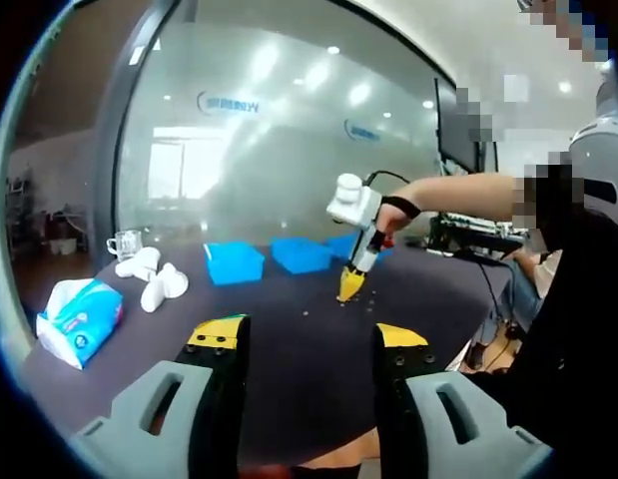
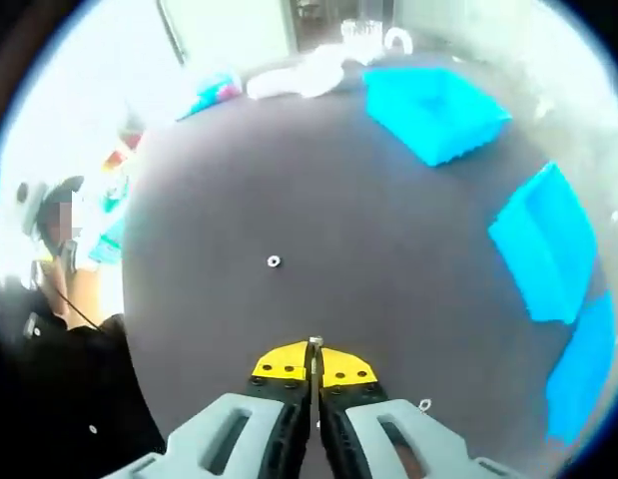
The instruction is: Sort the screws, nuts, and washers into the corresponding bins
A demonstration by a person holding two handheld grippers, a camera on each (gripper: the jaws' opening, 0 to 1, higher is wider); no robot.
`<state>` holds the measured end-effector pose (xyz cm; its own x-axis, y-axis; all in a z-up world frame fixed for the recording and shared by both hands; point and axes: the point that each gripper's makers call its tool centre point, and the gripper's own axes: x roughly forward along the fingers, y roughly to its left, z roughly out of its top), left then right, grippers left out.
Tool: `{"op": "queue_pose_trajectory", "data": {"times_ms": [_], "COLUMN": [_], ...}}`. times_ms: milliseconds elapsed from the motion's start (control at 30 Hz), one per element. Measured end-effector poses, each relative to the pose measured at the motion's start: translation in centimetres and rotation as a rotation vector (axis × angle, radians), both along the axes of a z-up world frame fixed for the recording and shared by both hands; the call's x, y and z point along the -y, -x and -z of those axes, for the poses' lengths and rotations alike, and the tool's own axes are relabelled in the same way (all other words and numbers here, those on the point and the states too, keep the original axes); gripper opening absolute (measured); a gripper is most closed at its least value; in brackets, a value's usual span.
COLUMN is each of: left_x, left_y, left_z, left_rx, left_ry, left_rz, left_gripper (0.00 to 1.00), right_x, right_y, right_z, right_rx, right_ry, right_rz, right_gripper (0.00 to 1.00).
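Note:
In the right gripper view my right gripper (image 2: 313,357) is shut just above the dark table (image 2: 219,180), and a tiny metal part (image 2: 313,342) sticks out between its yellow tips; I cannot tell what kind. A small washer-like ring (image 2: 274,261) lies ahead, another small part (image 2: 424,405) to the right. Three blue bins (image 2: 435,110) (image 2: 544,244) (image 2: 583,369) line the right side. In the left gripper view my left gripper (image 1: 307,337) hangs open with nothing in it, well back from the right gripper (image 1: 350,284), which points down at tiny scattered parts (image 1: 333,309) in front of the blue bins (image 1: 234,262) (image 1: 301,253).
A tissue pack (image 1: 79,321), white plastic pieces (image 1: 154,281) and a glass mug (image 1: 124,242) sit at the table's left end. A person's hand (image 1: 393,212) holds the right gripper. Cables and equipment (image 1: 468,235) lie at the far right edge. A glass wall stands behind.

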<state>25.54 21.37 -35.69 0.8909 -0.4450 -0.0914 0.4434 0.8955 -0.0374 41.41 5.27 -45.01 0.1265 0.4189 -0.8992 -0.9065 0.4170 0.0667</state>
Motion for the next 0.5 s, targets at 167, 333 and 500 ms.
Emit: {"op": "queue_pose_trajectory", "data": {"times_ms": [167,333,500], "left_x": [0.5,0.9,1.0], "left_y": [-0.2,-0.3,-0.4], "left_z": [-0.3,-0.7,-1.0], "left_rx": [0.006,0.014,0.019], "left_ry": [-0.003,-0.010,-0.012], "left_rz": [0.009,0.016,0.013], "left_gripper": [0.48,0.48,0.48], "right_x": [1.2,3.3,6.3], "right_y": [-0.6,-0.5,-0.3], "right_z": [-2.4,-4.6,-5.9], "right_rx": [0.071,0.154,0.261], "right_ry": [-0.112,-0.234,-0.344], "right_rz": [0.048,0.101,0.177], "right_gripper": [0.00,0.00,0.00]}}
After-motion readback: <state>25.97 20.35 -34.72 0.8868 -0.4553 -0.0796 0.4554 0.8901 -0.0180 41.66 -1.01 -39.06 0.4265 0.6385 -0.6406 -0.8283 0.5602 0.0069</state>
